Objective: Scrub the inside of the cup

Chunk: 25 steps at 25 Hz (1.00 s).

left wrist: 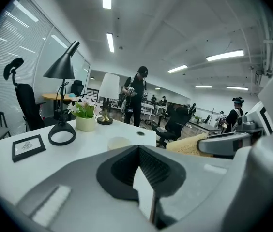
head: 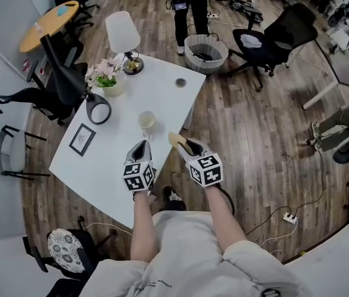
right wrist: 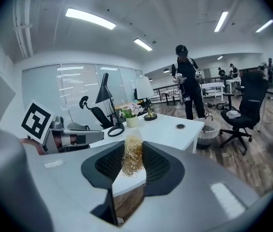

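A pale, translucent cup (head: 146,121) stands upright on the white table (head: 162,98), just ahead of both grippers. My left gripper (head: 141,146) hovers a little short of it, shut with nothing between its pads (left wrist: 139,151); the cup (left wrist: 119,142) shows beyond its jaws. To the right, my right gripper (head: 185,143) is shut on a straw-coloured fibrous scrubber (head: 176,139), held over the table's near right edge. The scrubber (right wrist: 133,161) sticks up between the right gripper's (right wrist: 132,149) pads. From the left gripper view the scrubber (left wrist: 187,145) is at right, beside the cup.
Further back on the table are a black lamp base ring (head: 98,110), a flower pot (head: 107,82), a white-shaded lamp (head: 124,36), a framed picture (head: 82,139) and a small dark disc (head: 180,83). A basket (head: 205,52), an office chair (head: 280,39) and a standing person (head: 190,5) are beyond.
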{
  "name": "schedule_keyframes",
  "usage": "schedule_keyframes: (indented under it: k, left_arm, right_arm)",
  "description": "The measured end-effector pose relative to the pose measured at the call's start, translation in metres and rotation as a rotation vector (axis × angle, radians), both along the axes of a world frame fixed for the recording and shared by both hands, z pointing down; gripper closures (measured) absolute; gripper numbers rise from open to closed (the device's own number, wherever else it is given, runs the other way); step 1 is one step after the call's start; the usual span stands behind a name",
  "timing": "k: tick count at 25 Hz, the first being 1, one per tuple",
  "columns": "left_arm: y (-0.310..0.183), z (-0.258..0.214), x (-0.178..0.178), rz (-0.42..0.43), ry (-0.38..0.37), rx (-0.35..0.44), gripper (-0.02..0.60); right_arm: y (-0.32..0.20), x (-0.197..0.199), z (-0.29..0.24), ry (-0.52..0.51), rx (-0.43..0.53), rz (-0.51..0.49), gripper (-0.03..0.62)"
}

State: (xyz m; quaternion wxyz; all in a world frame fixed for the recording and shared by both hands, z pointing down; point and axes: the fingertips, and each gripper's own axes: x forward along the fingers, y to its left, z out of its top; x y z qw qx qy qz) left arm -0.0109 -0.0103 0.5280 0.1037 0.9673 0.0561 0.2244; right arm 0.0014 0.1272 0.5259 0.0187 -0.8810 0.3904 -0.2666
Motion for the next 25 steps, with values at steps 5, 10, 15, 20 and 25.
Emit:
schedule_keyframes:
  k: [5,10,15,20,25]
  left_arm:
    - [-0.022,0.011,0.014,0.03,-0.009,0.013,0.581]
    - [-0.031,0.024,0.01,0.057,-0.037,0.02,0.581]
    - [-0.031,0.034,0.003,0.068,-0.061,0.013,0.581]
    - [-0.027,0.039,0.002,0.052,-0.089,0.01,0.581]
    - [-0.046,0.036,-0.003,-0.035,-0.122,0.001,0.581]
  right_arm:
    - [-0.03,0.013,0.014,-0.063,0.05,-0.063,0.462]
    - [-0.044,0.017,0.018,-0.081,-0.009,-0.166,0.462]
    - [-0.041,0.016,0.036,-0.078,-0.098,-0.28,0.462]
    - [-0.031,0.027,0.037,-0.045,-0.168,-0.415,0.462]
    - [-0.04,0.058,0.019,-0.029,-0.213,-0.605,0.461]
